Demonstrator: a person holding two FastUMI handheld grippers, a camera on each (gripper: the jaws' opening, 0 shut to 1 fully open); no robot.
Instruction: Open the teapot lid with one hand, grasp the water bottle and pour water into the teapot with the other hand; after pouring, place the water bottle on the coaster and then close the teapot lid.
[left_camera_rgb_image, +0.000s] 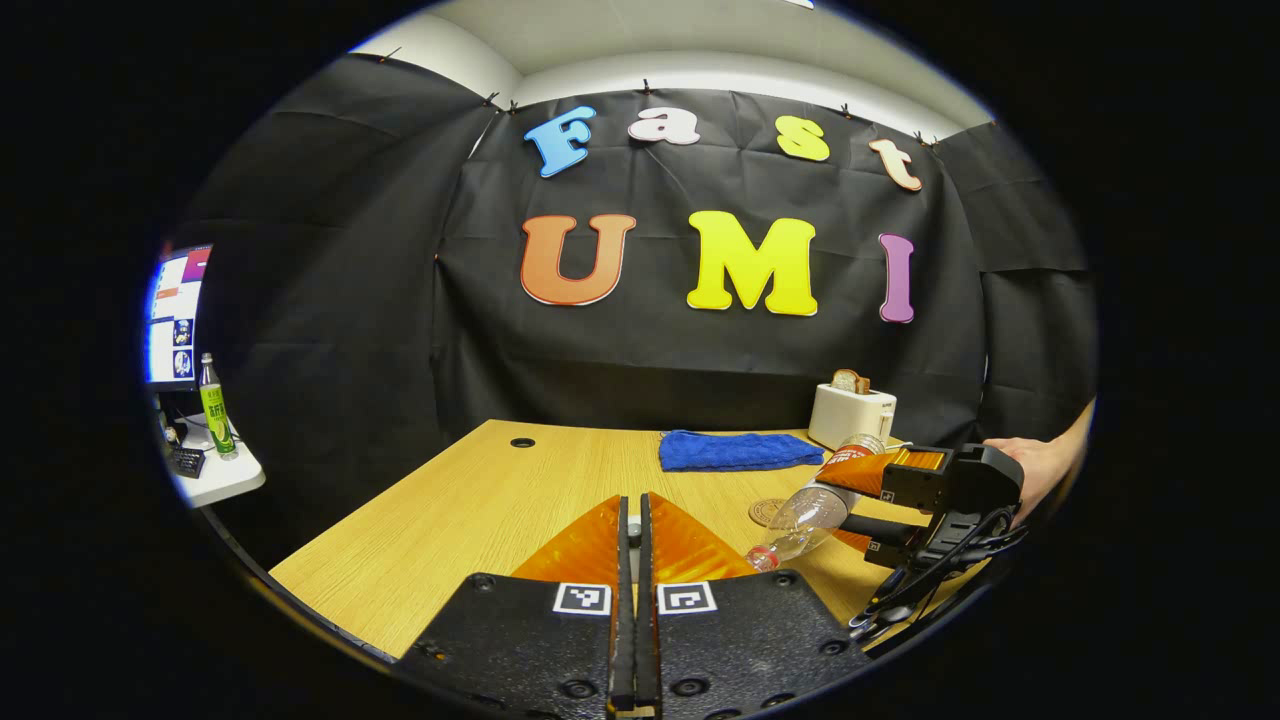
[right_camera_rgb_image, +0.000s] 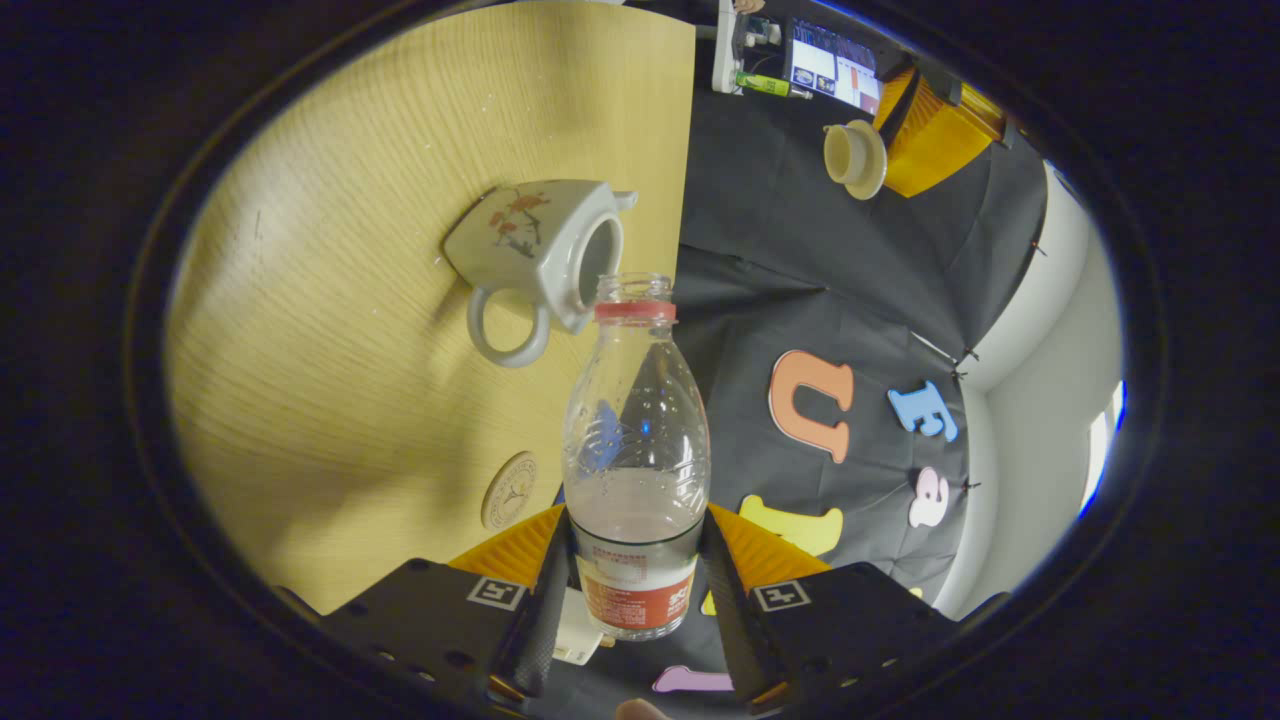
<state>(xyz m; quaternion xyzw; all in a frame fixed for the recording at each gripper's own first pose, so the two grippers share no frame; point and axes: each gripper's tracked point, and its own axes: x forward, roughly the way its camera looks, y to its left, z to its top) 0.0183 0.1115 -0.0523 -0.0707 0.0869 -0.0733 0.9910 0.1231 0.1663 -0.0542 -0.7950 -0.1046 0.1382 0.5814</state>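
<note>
The clear plastic water bottle (right_camera_rgb_image: 636, 440) is squeezed between the right gripper (right_camera_rgb_image: 636, 570) jaws, tipped at the open teapot (right_camera_rgb_image: 535, 250) near the wooden worktop (right_camera_rgb_image: 330, 300) edge. The round lid (right_camera_rgb_image: 855, 155) is held by the left gripper (left_camera_rgb_image: 632, 535), its jaws almost closed.

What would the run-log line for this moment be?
phase: pouring | right tongs: shut on water bottle, tilted, mouth at open teapot | left tongs: holding lid aloft | coaster: bare
</note>
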